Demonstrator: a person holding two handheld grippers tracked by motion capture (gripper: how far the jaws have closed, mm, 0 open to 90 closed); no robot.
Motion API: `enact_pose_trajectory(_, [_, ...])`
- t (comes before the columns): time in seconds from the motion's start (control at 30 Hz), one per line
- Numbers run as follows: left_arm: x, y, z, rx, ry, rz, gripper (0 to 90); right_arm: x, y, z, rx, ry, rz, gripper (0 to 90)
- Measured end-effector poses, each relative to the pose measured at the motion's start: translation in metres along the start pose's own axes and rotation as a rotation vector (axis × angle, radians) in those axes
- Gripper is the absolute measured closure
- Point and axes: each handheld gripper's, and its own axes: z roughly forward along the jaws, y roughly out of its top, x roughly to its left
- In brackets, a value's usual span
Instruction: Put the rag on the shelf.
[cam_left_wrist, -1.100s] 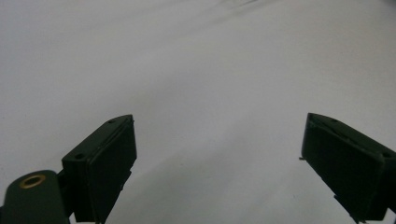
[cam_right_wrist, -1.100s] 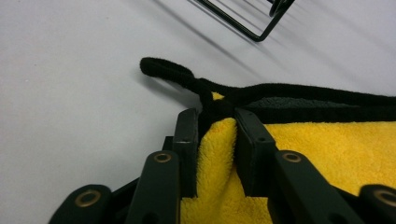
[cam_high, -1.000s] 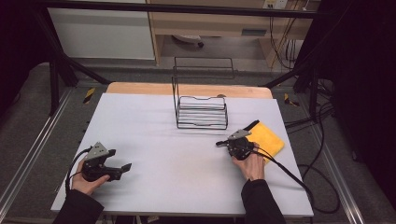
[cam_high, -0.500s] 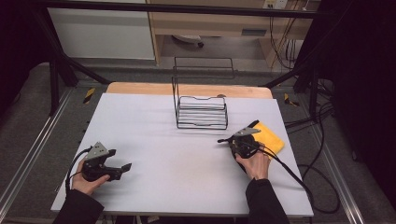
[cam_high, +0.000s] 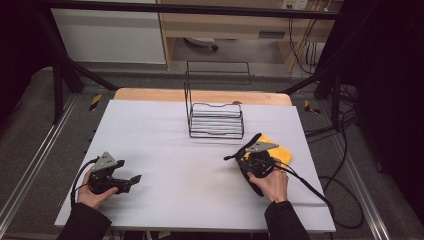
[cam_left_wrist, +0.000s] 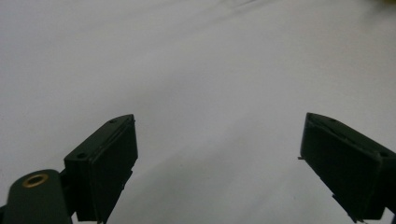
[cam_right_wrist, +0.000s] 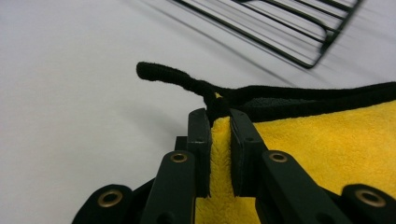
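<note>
— What is different about the right claw (cam_right_wrist: 219, 135) now?
— Its jaws have just been closing, and the yellow microfibre cloth with black edging (cam_right_wrist: 327, 140) is pinched between them. The claw sits higher than a second ago.
— And the cloth?
— Its near corner is lifted off the white worktop (cam_high: 190, 165), with the black edge strip sticking out.
</note>
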Motion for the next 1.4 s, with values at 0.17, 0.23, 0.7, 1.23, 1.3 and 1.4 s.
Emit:
enact_pose_trajectory(0.17, [0.0,0.0,-0.001,0.0,0.002,-0.001,10.9,0.028,0.004,0.004,0.01,0.076,-0.041,80.4])
enact_pose_trajectory(0.23, [0.0,0.0,-0.001,-0.001,0.002,-0.001,10.9,0.038,0.004,0.006,0.015,0.099,-0.062,80.4])
enact_pose_trajectory(0.7, [0.0,0.001,-0.001,0.005,0.002,-0.005,10.9,0.084,-0.005,0.008,0.043,0.273,-0.136,79.8])
enact_pose_trajectory(1.23, [-0.021,0.015,0.003,0.026,-0.024,0.008,7.4,0.054,-0.015,-0.013,-0.076,0.246,-0.079,45.0])
enact_pose_trajectory(1.3, [-0.027,0.02,0.005,0.03,-0.038,0.016,6.5,0.045,-0.019,-0.018,-0.083,0.224,-0.063,42.0])
enact_pose_trajectory(1.4, [-0.039,0.027,0.009,0.04,-0.049,0.034,6.7,0.034,-0.024,-0.025,-0.091,0.199,-0.045,38.8])
